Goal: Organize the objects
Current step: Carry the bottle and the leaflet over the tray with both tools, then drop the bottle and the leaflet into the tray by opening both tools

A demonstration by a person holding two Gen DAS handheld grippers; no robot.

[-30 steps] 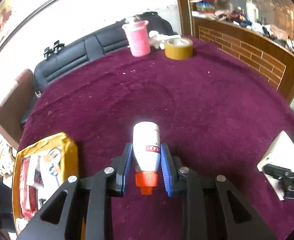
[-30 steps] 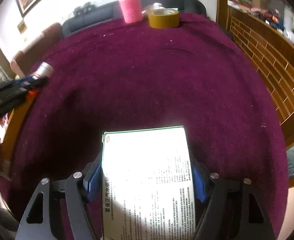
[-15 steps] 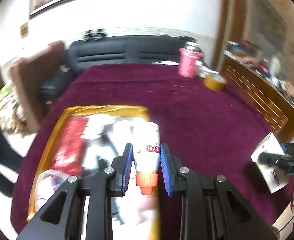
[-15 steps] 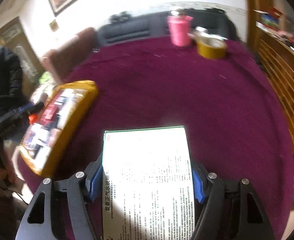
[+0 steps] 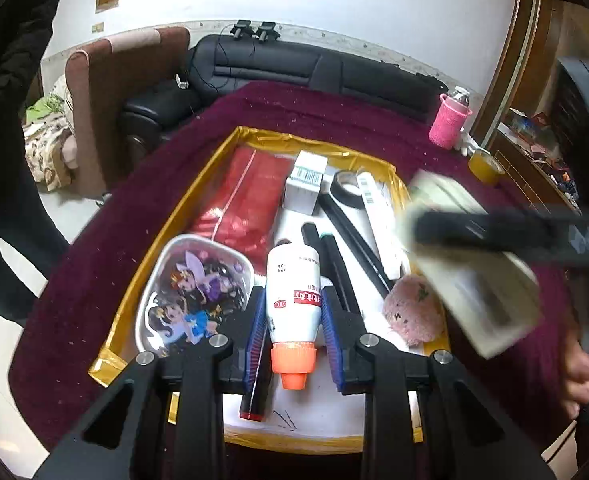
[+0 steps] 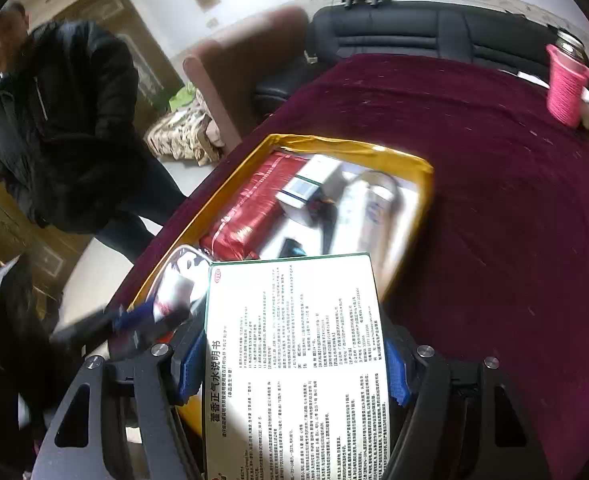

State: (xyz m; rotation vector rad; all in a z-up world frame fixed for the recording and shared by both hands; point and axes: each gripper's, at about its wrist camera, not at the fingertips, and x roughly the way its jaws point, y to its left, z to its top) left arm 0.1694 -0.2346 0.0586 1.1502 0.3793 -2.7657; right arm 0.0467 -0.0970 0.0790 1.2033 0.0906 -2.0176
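Wide worktop (image 5: 374, 120) under a dark red cloth, carrying a gold-edged tray (image 5: 198, 200) at its near left part. Inside the tray: red packet (image 5: 246, 196) at far left, cartoon tin (image 5: 190, 292) at near left, small white box (image 5: 306, 184), black tape roll (image 5: 344, 184), black pens, pink plush (image 5: 414, 308) at near right.

Above the tray's right edge, large printed medicine box (image 6: 294, 360) clamped flat by the right gripper (image 6: 294, 368), fingers spread wide against its two long sides, long axis running away along the fingers.

Over the tray's near middle, small white bottle (image 5: 294, 292) pinched between the narrowly set fingers of the left gripper (image 5: 294, 320), orange cap toward the wrist, base pointing away. Free tray floor directly below, probably the drop place; left gripper nearer to it.
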